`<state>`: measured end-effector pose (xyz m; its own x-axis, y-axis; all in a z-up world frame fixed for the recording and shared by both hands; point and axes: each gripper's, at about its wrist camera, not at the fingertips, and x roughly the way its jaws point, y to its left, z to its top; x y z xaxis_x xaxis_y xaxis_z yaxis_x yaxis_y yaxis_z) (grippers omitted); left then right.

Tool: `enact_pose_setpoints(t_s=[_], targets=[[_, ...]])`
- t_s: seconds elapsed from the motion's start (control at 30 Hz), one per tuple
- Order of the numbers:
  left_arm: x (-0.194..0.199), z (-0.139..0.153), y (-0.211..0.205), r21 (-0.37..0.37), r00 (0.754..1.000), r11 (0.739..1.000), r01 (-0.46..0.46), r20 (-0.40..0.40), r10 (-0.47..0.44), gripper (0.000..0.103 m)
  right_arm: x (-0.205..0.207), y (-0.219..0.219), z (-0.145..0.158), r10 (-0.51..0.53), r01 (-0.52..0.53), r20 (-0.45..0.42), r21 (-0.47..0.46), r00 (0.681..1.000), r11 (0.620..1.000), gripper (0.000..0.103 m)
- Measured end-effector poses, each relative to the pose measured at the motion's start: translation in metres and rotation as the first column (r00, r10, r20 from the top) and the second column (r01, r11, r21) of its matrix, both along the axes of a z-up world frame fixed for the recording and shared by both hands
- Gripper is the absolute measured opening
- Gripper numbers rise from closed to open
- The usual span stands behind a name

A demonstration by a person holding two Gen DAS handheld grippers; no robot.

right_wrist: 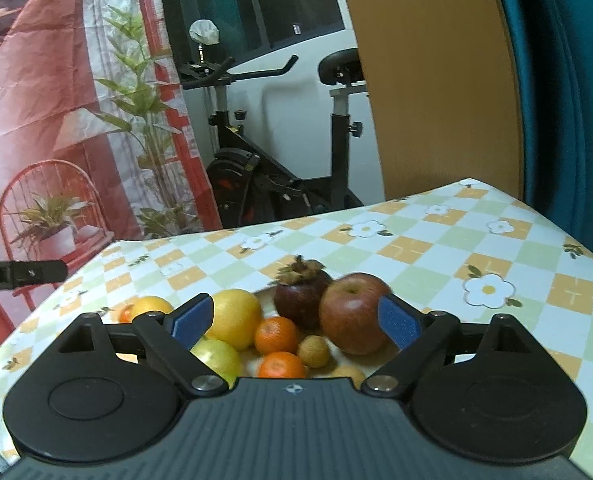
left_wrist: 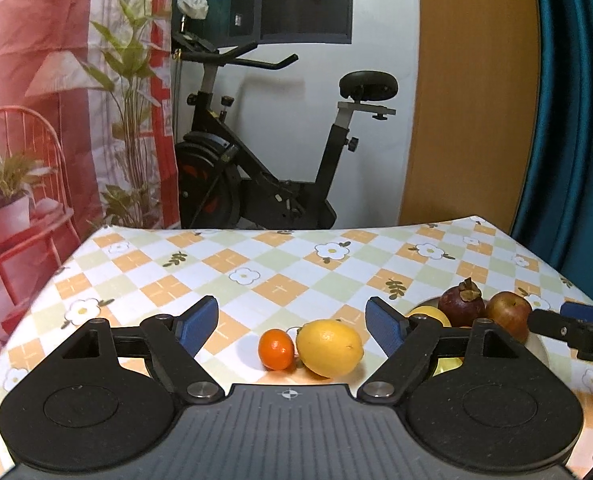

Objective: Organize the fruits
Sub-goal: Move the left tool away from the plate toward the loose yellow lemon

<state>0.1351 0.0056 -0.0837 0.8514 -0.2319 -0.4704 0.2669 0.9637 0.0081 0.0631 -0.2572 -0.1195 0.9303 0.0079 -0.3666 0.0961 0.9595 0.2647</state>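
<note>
My left gripper stands open just above the tablecloth. A small mandarin and a lemon lie side by side on the cloth in the gap between its blue pads, untouched. To the right a plate holds a mangosteen, a red apple, a large yellow citrus, two mandarins, a longan and a yellow-green fruit. My right gripper hovers open over the plate; its right pad is close beside the apple, gripping nothing.
The table wears a checked flower-print cloth; its far edge is near. Beyond it stand an exercise bike, a wooden panel and a teal curtain. One finger of the right gripper reaches in beside the plate.
</note>
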Motion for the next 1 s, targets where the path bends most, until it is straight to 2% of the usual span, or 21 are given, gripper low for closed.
enact_pose_setpoints(t_s=[0.3,0.5,1.0], targets=[[-0.001,-0.001,0.007,0.001,1.000,1.000,0.006,-0.016,-0.006,0.083,0.009,0.018,0.009,0.045,-0.046,-0.027,-0.038,0.999,0.998,0.092],[0.002,0.000,0.012,-0.030,1.000,1.000,0.001,-0.023,-0.002,0.087,0.014,0.029,0.012,0.089,-0.093,-0.058,-0.065,0.994,0.994,0.094],[0.009,-0.003,0.025,-0.075,0.997,0.996,-0.054,-0.062,0.049,0.088,0.025,0.042,0.002,0.150,-0.159,-0.115,-0.079,0.982,0.984,0.094]])
